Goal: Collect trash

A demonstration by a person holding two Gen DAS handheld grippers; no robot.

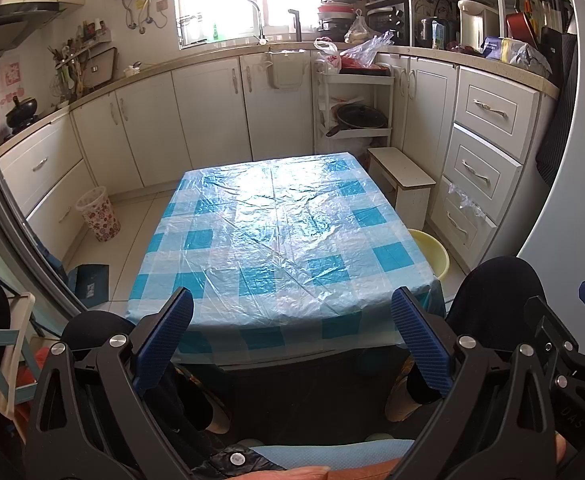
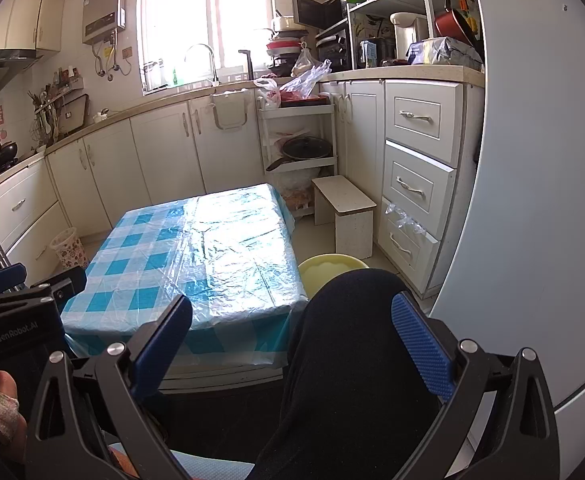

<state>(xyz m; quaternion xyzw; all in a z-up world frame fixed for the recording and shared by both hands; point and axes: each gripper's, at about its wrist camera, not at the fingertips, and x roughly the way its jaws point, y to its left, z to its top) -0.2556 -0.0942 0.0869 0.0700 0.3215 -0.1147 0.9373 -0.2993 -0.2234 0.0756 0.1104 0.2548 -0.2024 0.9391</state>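
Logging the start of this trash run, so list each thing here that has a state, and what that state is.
left gripper: open, holding nothing.
right gripper: open, holding nothing.
table: covered by a blue checked plastic cloth, nothing on top.
floral wastebasket: upright on the floor, left of the table.
yellow basin: on the floor at the table's right, looks empty.
bottom drawer: slightly open, clear plastic caught at its top edge.

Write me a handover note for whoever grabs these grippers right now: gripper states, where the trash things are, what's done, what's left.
Left gripper: open, empty, held low before the table.
Right gripper: open, empty, above the operator's knee.
Waste basket: on the floor left of the table, by the cabinets.
Tabletop shows only its checked plastic cover; no trash visible on it.
Done: cannot tell. Left: find trash, carry it to the basket.
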